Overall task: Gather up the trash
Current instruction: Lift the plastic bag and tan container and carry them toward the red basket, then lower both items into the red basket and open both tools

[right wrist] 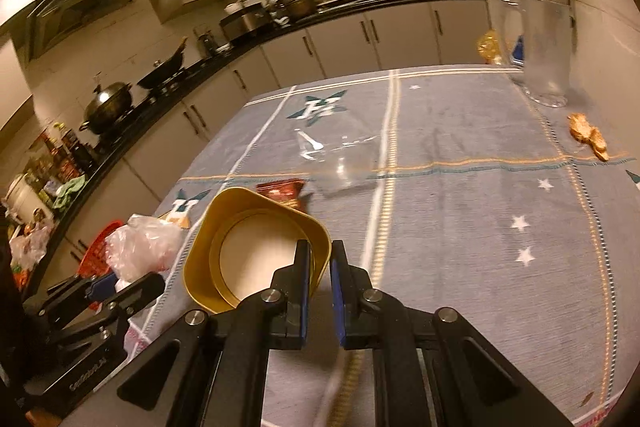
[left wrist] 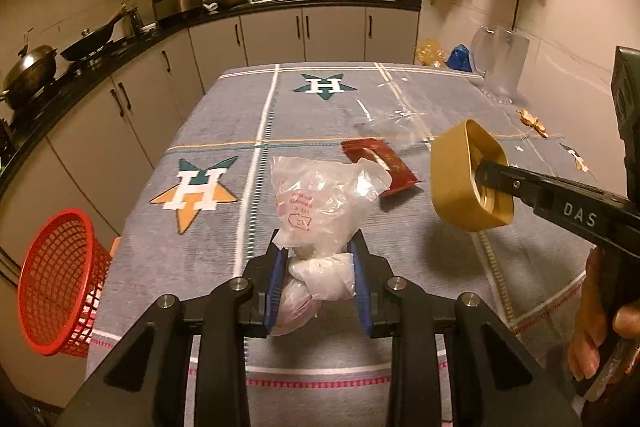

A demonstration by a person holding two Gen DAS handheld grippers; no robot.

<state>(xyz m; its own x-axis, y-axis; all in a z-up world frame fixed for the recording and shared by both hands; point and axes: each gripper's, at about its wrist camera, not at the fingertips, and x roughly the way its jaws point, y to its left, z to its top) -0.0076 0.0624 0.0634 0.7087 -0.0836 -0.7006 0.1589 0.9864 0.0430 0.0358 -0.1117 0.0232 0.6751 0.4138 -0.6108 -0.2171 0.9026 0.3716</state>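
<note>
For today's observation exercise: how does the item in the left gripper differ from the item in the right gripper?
The left gripper holds a crumpled plastic bag, soft, translucent white, bunched between the pads. The right gripper holds a gold container, rigid, opaque, open and empty, pinched by one wall of its rim. The bag bulges past the pads; the container hangs to one side. Both are lifted off the table.

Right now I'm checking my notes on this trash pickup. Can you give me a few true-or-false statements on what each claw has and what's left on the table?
1. The left claw grips a white plastic bag. True.
2. The right claw is empty. False: it pinches the wall of a gold container.
3. The red basket sits on the table. False: it is beside the table's left edge.
4. A red wrapper lies on the table. True.
</note>
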